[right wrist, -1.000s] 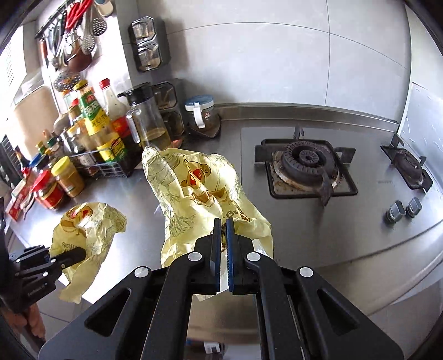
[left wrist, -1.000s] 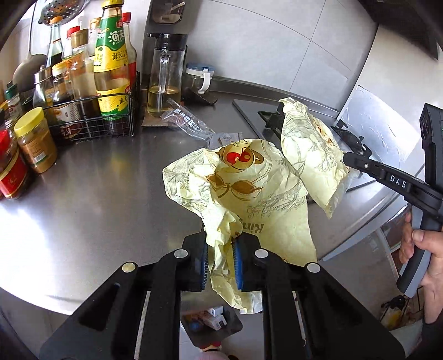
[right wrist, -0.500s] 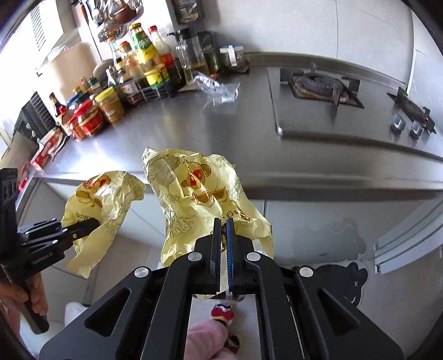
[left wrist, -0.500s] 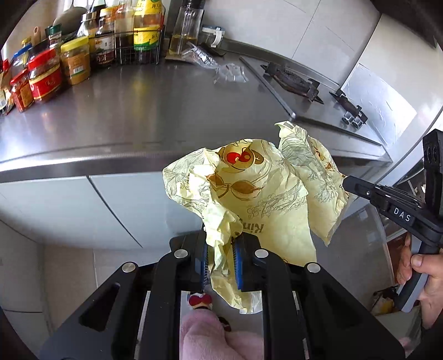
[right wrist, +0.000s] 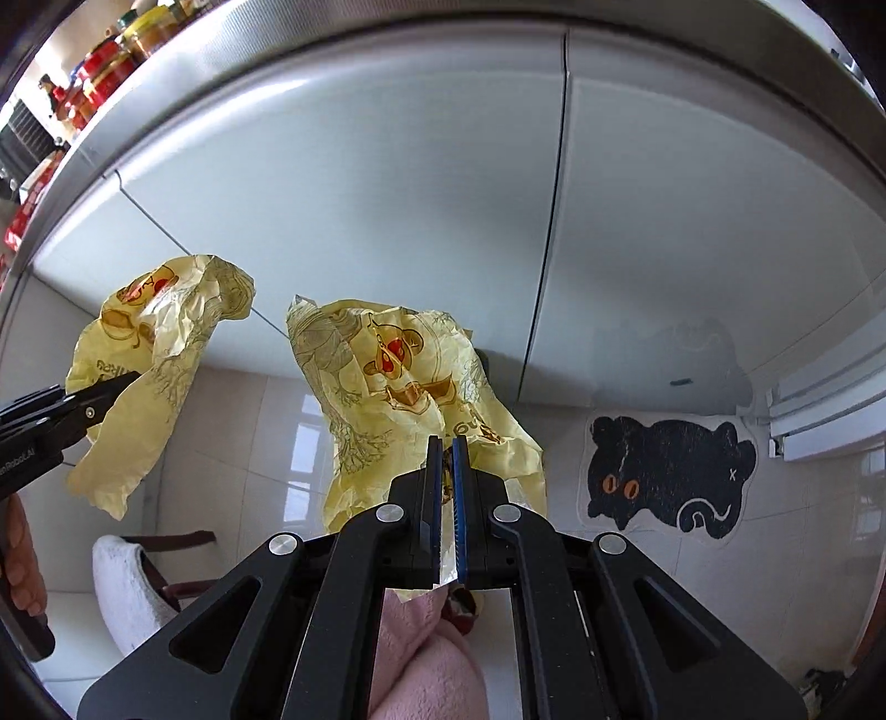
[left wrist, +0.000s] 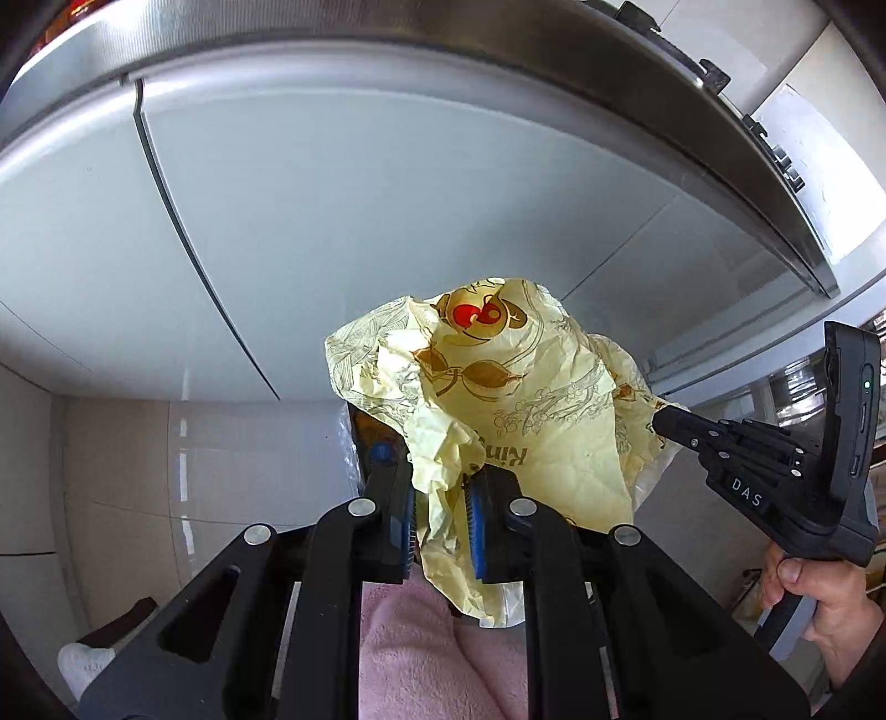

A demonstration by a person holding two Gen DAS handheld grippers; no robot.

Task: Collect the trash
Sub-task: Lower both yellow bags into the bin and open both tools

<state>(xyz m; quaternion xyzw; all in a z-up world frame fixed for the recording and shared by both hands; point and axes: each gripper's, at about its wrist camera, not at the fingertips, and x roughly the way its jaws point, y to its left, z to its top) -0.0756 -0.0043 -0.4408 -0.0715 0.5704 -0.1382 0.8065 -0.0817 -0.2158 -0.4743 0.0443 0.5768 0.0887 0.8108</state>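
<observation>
My left gripper [left wrist: 440, 512] is shut on a crumpled yellow paper wrapper [left wrist: 498, 399] with a red and brown print. It also shows at the left of the right wrist view [right wrist: 149, 354], held by the left gripper [right wrist: 119, 385]. My right gripper [right wrist: 447, 487] is shut on a second yellow wrapper [right wrist: 398, 399]. The right gripper [left wrist: 662, 423] shows at the right of the left wrist view, its wrapper [left wrist: 637, 399] mostly hidden behind the first. Both wrappers hang below the counter, over the floor. A dark container edge [left wrist: 368, 429] shows behind the left wrapper.
White cabinet doors [right wrist: 387, 194] fill the view, under the steel counter edge [left wrist: 387, 27]. A black cat-shaped mat [right wrist: 670, 471] lies on the tiled floor. A white slipper [right wrist: 127, 587] and pink fuzzy slippers [right wrist: 426, 670] are below the grippers. Jars [right wrist: 111, 55] stand on the counter.
Both grippers have dropped from counter height to below the counter edge, each still holding its wrapper. The cabinet fronts and floor have replaced the countertop in view.
</observation>
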